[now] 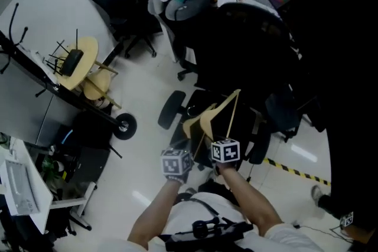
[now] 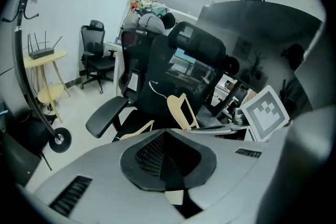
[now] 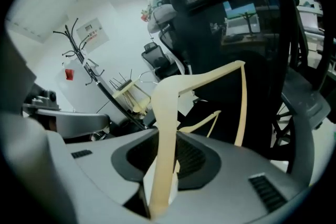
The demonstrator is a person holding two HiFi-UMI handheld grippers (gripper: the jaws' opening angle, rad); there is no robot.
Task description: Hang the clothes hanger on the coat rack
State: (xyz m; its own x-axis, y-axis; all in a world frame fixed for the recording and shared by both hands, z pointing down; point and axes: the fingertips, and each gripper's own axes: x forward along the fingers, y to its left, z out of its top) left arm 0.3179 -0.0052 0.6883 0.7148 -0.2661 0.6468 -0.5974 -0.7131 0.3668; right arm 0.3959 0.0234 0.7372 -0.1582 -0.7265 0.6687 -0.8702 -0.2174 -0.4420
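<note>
A pale wooden clothes hanger (image 1: 220, 108) hangs in the air over a black office chair. My right gripper (image 3: 167, 168) is shut on one of its broad arms (image 3: 167, 128). The arm rises from the jaws, bends, and its thin bar (image 3: 240, 107) drops back down. My left gripper (image 2: 169, 165) is shut too, with a pale wooden piece (image 2: 175, 197) pinched between its jaws; it looks like part of a hanger. From that view the hanger (image 2: 180, 108) shows its wire hook (image 2: 154, 86). The black coat rack (image 3: 81, 55) stands far left, its pole (image 1: 41, 77) slanting across the head view.
The black office chair (image 1: 248, 50) fills the space directly ahead, its armrest (image 2: 105, 115) jutting left. A second pale piece (image 2: 134, 131) lies by its seat. A wooden stool (image 1: 80, 62) with a router, another chair (image 1: 118, 0), a wheel (image 1: 125, 125) and striped floor tape (image 1: 295, 169) surround me.
</note>
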